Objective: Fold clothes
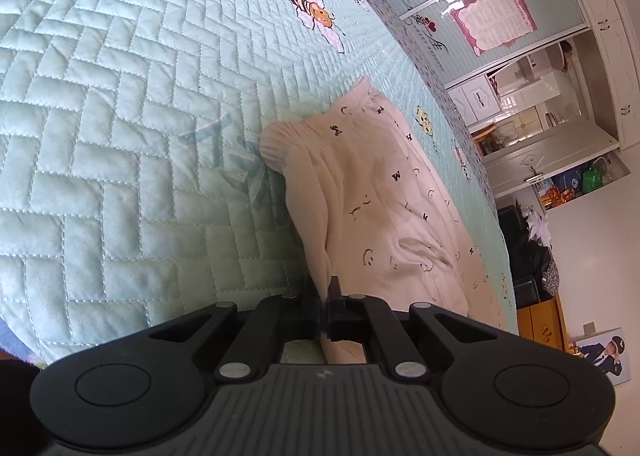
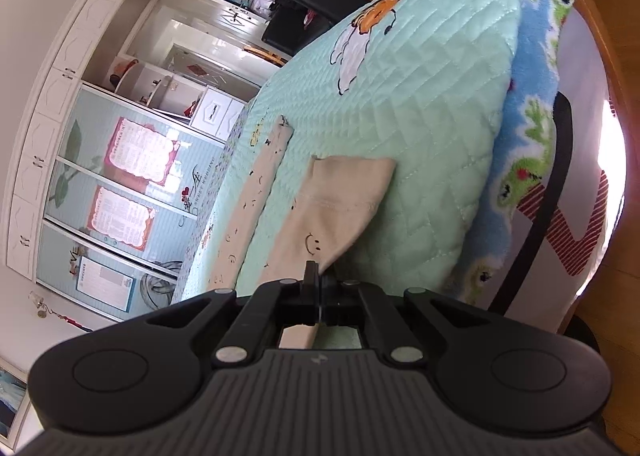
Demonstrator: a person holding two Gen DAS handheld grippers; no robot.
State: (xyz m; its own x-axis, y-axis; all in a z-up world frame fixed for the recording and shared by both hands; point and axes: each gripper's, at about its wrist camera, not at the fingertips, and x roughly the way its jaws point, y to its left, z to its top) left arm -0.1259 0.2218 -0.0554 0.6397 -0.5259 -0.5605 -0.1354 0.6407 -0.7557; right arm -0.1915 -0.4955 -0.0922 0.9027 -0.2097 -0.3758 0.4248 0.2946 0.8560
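Both sets of jaws are pressed together on cloth: the left gripper (image 1: 325, 298) pinches the cream garment (image 1: 384, 192) at its near edge, the right gripper (image 2: 316, 280) a beige fold (image 2: 336, 200), likely so each can draw its edge over. The garment lies on the quilted bed cover (image 1: 120, 116), running toward one o'clock from the left gripper, wardrobe doors (image 2: 120, 176) beyond.

Cream garment (image 1: 372, 192) dotted with black smileys and letters (mint herringbone-stitched quilt (image 1: 120, 116), bee-patterned, beneath)

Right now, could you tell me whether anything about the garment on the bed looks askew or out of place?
Nothing damaged. The cream garment lies rumpled on the quilt, its ribbed cuff bunched. Both the left gripper and right gripper pinch its fabric.
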